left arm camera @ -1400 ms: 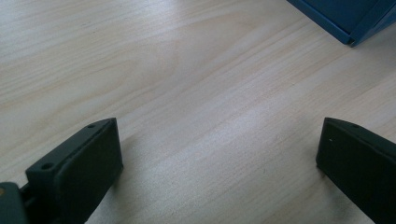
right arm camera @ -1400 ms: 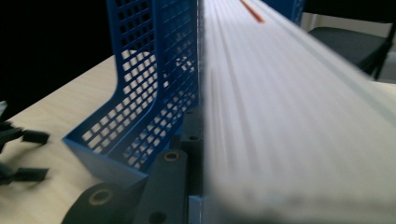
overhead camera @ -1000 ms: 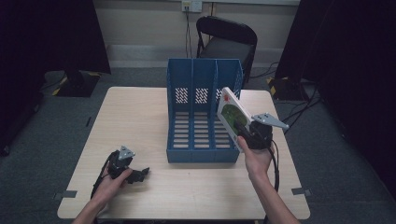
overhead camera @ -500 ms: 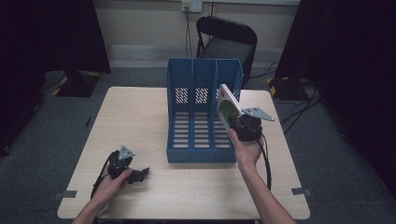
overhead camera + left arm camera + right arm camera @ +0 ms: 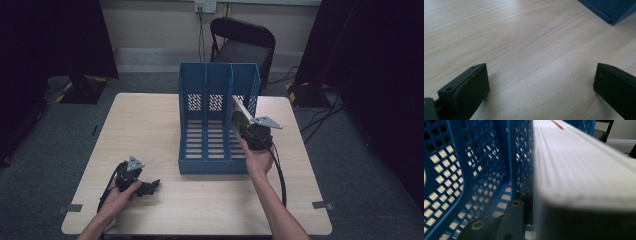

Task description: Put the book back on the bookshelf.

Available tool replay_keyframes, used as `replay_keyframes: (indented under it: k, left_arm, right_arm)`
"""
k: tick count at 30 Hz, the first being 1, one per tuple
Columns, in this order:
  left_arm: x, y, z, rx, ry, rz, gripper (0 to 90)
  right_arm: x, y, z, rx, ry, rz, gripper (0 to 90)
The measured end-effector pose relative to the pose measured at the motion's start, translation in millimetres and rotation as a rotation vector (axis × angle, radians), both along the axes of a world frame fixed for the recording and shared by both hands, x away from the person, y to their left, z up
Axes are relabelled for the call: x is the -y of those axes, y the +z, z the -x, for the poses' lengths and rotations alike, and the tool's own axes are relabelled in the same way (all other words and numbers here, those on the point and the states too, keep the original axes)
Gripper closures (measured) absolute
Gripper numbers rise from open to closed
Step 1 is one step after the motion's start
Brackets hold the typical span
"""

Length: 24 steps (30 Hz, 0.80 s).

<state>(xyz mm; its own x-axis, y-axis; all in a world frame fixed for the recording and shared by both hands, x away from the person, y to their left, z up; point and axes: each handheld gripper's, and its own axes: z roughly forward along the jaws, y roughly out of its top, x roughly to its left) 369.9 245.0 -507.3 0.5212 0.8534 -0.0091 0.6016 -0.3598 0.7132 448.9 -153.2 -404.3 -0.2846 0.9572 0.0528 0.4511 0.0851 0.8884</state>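
A blue three-slot file rack [image 5: 205,150] stands in the middle of the table. My right gripper [image 5: 246,129] is shut on a thick book with a green cover [image 5: 239,117] and holds it tilted in the rack's right-hand slot. In the right gripper view the book's white page edge [image 5: 584,170] runs away from me beside the rack's perforated blue wall [image 5: 474,165], and one black finger [image 5: 515,217] presses its left side. My left gripper [image 5: 151,186] rests on the table at the front left, jaws wide open over bare wood [image 5: 541,82].
The light wooden table [image 5: 150,120] has free room left of the rack and along its front edge. A black chair [image 5: 245,42] stands behind the table. A corner of the rack [image 5: 609,10] is at the top right in the left gripper view.
My right hand has carried the book forward, left and down, from beside the rack's right wall into its right-hand slot. The left gripper has stayed put.
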Motion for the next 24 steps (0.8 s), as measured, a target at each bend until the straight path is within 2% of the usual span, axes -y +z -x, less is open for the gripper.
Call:
replay_keyframes:
  k: [3, 11, 17, 24]
  left_arm:
    - [0.1, -0.1, 0.0, 0.001, 0.001, 0.0, 0.0]
    - [0.0, 0.0, 0.0, 0.0, 0.0, 0.0, 0.0]
    - [0.0, 0.0, 0.0, 0.0, 0.0, 0.0, 0.0]
    - [0.0, 0.0, 0.0, 0.0, 0.0, 0.0, 0.0]
  right_arm:
    - [1.1, -7.8, -1.9, -0.027, 0.005, 0.002, 76.6]
    - [3.8, -17.1, -5.0, -0.063, 0.0, 0.02, 76.5]
    - [2.0, -21.0, -6.9, -0.087, 0.019, 0.029, 76.4]
    - [1.9, -21.0, -4.9, -0.092, 0.028, 0.038, 76.2]
